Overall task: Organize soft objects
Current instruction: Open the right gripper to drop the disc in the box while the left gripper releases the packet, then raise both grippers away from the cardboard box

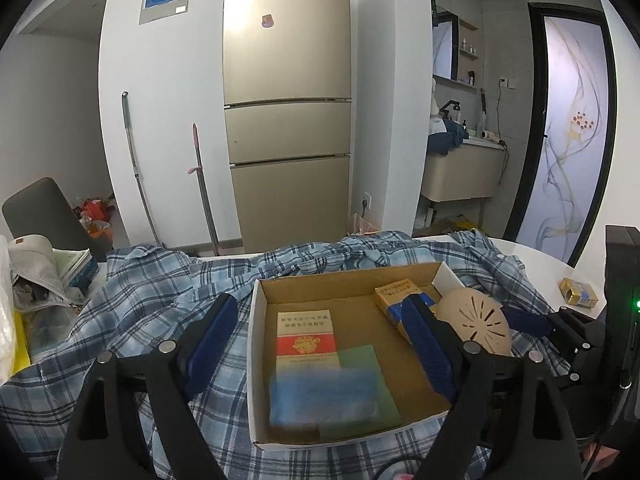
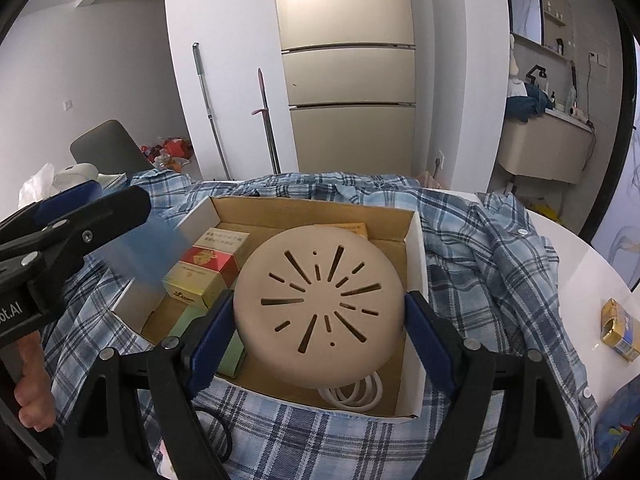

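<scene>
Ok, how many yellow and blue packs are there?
2. One pack lies inside the cardboard box, far right; the other pack sits on the white table beyond the shirt. More may be hidden.

We see the left gripper (image 1: 324,344) built of black angular arms with silver round screws; its fingers (image 1: 426,344) wear ribbed dark-blue pads; the right gripper (image 2: 320,334) matches; white lettering marks one black housing; a green light glows on another.

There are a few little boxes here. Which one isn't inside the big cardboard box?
The gold-and-blue little box lying alone on the white table, right of the checked shirt. The red-and-yellow one and the other gold-and-blue one sit inside the cardboard box.
</scene>
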Demonstrator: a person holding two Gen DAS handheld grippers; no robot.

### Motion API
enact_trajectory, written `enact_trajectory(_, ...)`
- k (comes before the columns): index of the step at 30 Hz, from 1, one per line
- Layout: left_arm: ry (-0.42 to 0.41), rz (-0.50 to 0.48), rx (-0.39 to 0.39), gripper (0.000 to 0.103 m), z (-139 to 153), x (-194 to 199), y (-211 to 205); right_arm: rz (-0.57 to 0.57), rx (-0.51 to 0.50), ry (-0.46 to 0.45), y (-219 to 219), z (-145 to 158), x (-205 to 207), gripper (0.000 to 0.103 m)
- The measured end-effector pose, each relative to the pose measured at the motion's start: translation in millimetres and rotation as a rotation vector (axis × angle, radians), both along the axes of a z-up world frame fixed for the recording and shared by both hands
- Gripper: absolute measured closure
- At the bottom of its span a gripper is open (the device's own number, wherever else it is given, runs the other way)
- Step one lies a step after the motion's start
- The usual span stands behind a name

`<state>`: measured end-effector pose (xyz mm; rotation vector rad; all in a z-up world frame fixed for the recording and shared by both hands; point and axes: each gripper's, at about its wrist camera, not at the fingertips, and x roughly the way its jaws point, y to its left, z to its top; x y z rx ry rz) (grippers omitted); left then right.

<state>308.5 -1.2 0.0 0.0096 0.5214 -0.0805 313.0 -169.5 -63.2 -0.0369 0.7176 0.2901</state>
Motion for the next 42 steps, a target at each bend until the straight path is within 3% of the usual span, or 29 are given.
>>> enact_trajectory(5, -0.037, 0.016, -0.033, 0.004, 4, -4, 5, -0.009, -0.003, -0.011, 2, 0, -1, 0.02)
enact_trajectory(6, -0.042, 0.015, -0.032, 0.0, 5, -5, 5, -0.013, 0.001, -0.021, 1, 1, -2, 0.015)
enact_trajectory(8, -0.063, 0.02, -0.022, 0.0, 8, -7, 5, -0.017, 0.013, -0.047, 0, 4, -5, 0.007)
enact_trajectory(27, -0.093, 0.041, -0.034, 0.0, 38, -25, -2, -0.029, 0.004, -0.082, -1, 29, -11, 0.007)
enact_trajectory(35, -0.146, 0.061, -0.038, 0.0, 70, -62, 2, -0.02, 0.002, -0.149, -4, 66, -42, 0.007)
enact_trajectory(42, -0.173, 0.062, -0.027, 0.0, 79, -102, 8, -0.013, 0.008, -0.205, -10, 86, -82, 0.007)
